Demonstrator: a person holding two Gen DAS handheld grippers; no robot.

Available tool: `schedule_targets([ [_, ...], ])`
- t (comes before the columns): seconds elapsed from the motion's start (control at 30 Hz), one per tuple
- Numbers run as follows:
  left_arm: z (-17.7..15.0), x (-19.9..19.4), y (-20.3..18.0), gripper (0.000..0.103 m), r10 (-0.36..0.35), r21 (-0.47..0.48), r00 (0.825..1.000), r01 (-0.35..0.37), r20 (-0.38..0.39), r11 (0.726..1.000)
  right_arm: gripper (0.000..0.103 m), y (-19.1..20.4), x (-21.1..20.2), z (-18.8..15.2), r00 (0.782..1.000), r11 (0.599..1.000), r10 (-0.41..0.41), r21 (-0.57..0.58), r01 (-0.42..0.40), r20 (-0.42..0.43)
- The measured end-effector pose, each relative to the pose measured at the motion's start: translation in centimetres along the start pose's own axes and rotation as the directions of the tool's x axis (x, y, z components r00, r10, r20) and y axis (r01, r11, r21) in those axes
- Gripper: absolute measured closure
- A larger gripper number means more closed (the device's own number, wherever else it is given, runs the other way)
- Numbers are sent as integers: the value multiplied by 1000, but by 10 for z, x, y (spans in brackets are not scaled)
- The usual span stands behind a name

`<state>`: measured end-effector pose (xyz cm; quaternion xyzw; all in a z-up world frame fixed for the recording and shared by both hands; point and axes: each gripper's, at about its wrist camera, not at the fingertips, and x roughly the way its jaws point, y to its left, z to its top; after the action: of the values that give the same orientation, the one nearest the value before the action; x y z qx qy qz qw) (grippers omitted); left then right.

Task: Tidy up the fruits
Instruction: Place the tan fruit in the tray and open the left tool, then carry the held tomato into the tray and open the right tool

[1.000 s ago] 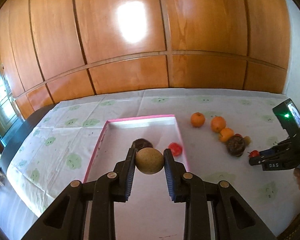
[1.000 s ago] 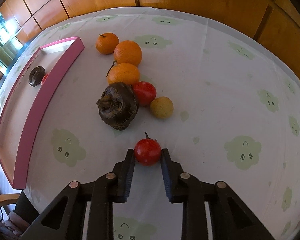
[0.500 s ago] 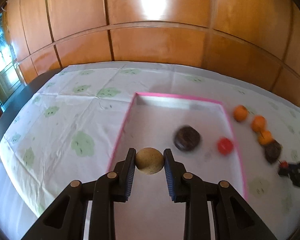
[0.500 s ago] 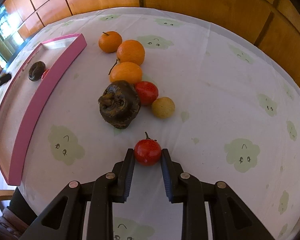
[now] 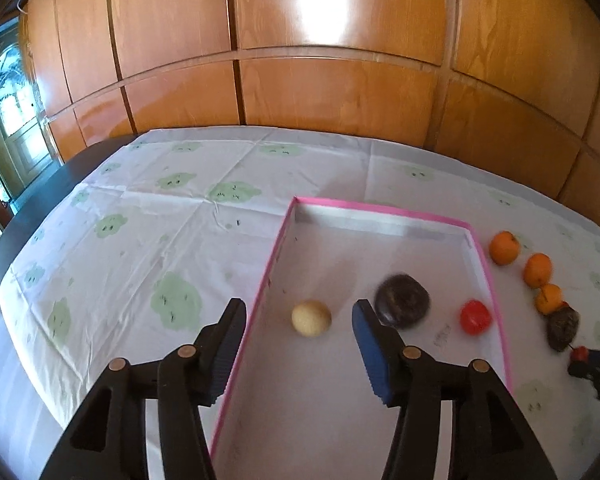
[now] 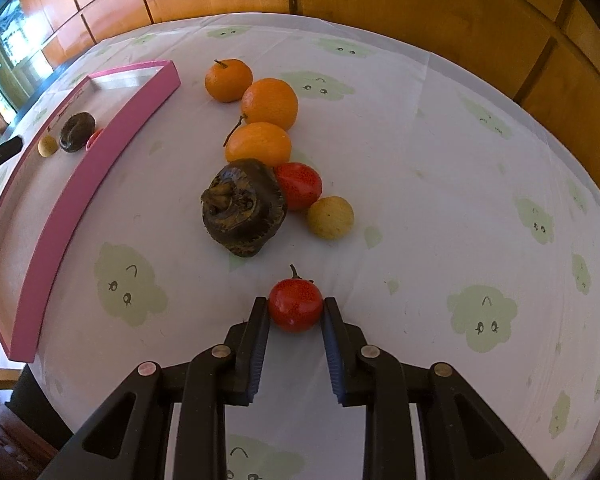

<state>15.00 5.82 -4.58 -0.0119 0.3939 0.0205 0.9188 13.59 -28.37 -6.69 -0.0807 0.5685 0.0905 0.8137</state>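
Pink tray (image 5: pixel 482 252): it sat on the surface and held three fruits, a pale round fruit (image 5: pixel 311 318), a dark brown fruit (image 5: pixel 402 301) and a red fruit (image 5: pixel 475 317).
Left hand-held gripper (image 5: pixel 299 344): it was open wide and empty above the tray.
Right hand-held gripper (image 6: pixel 295 338): it squeezed a red tomato (image 6: pixel 295 310).
Left to do: three oranges (image 6: pixel 270 103), a dark fruit (image 6: pixel 242 208), a red one (image 6: pixel 299 185) and a yellow one (image 6: pixel 331 217) were outside the tray.
Surface: a white cloth (image 6: pixel 440 184) with green cloud faces covered it.
Room: brown wood panels (image 5: pixel 340 92) stood behind, with a window at the left.
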Motion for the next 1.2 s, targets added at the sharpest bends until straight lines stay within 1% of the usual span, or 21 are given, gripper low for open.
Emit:
schedule_targets([
  [0.1,-16,-18,-4,47,-6,0,1000,6,8,1000,77,3,0,0,1000,1000,-9,-7,9,3],
  [0.17,-25,-26,-6,45,-16,3,1000,16,9,1000,77,6,0,-1,1000,1000,-18,-14,18,5],
  [0.33,-48,-44,-9,41,-14,13,1000,14,-1,1000,77,15,-1,-4,998,998,-53,-36,54,15],
  [0.43,-56,-48,-9,40,-7,12,1000,7,-6,1000,77,21,-2,-7,997,996,-74,-47,75,17],
  [0.57,-58,-57,-5,34,-3,1,1000,3,15,1000,77,30,-2,-9,994,992,-103,-73,105,23],
  [0.73,-58,-65,0,30,-7,-12,999,7,36,1000,77,36,-2,-14,994,990,-108,-87,108,8],
  [0.97,-60,-71,2,27,-21,-20,999,22,50,1000,77,55,-7,-22,997,992,-80,-101,78,-21],
  [1.03,-60,-71,1,26,-22,-19,998,23,50,1000,78,62,-11,-24,999,996,-35,-89,33,-18],
  [1.2,-61,-71,2,24,-24,-23,999,25,48,999,78,84,-22,-27,997,996,67,-64,-64,32],
])
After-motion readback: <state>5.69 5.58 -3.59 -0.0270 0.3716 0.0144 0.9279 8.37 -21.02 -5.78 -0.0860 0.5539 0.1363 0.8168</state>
